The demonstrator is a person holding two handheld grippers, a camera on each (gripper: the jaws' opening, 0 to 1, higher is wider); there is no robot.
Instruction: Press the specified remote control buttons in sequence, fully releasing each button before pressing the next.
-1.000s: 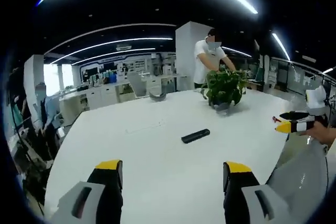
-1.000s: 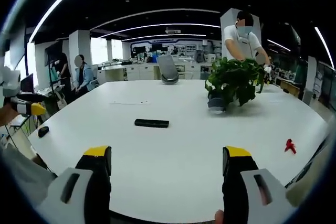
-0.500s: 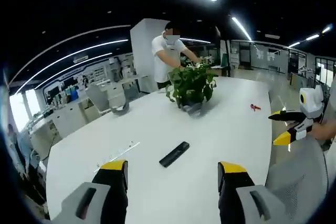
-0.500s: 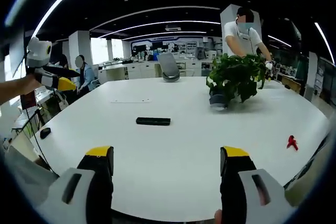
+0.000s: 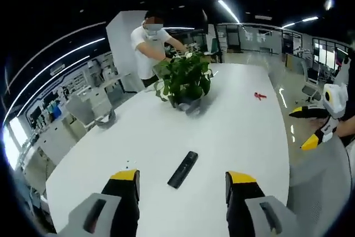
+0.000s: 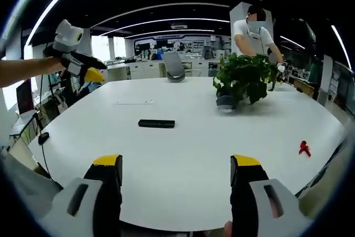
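No writing is legible. Left gripper [image 5: 182,184] with jaws spread; the black remote control [image 5: 183,169] lies flat on the white table [image 5: 244,126] just ahead between them. Right gripper [image 6: 176,169] spread too, remote farther ahead, left of centre.
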